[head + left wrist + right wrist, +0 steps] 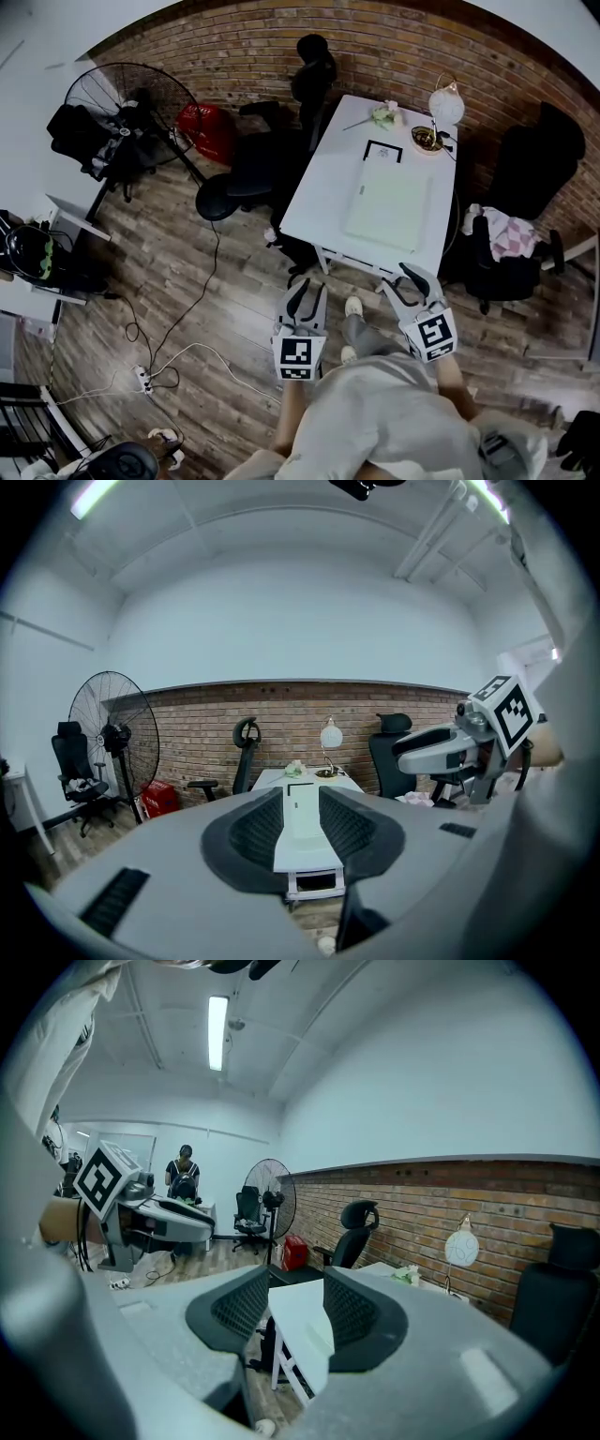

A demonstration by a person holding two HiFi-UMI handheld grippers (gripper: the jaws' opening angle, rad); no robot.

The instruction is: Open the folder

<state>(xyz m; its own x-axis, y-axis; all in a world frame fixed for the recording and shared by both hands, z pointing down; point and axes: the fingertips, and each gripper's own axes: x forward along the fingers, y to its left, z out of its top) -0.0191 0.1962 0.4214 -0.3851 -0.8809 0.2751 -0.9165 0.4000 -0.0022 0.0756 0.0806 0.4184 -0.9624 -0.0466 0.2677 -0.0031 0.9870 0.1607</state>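
In the head view the folder (387, 208) lies flat on the white bench (314, 206), ahead of my left tool (309, 292) and right tool (401, 281), which are held near its front edge. In the left gripper view my jaws stand spread, pinching nothing. In the right gripper view they are likewise spread and empty, with the bench corner beyond.

Here's the left gripper (301, 803) aimed level at the white rectangular table (306, 841). Its dark ribbed jaws stand apart, nothing between them but the tabletop showing through the gap. At the table's far end sits a white globe lamp (330, 735), with the red brick wall (197, 728) behind it. A black standing fan (114, 738) is off left, and the right gripper (403, 750) juts in from the right, marker cube on top.
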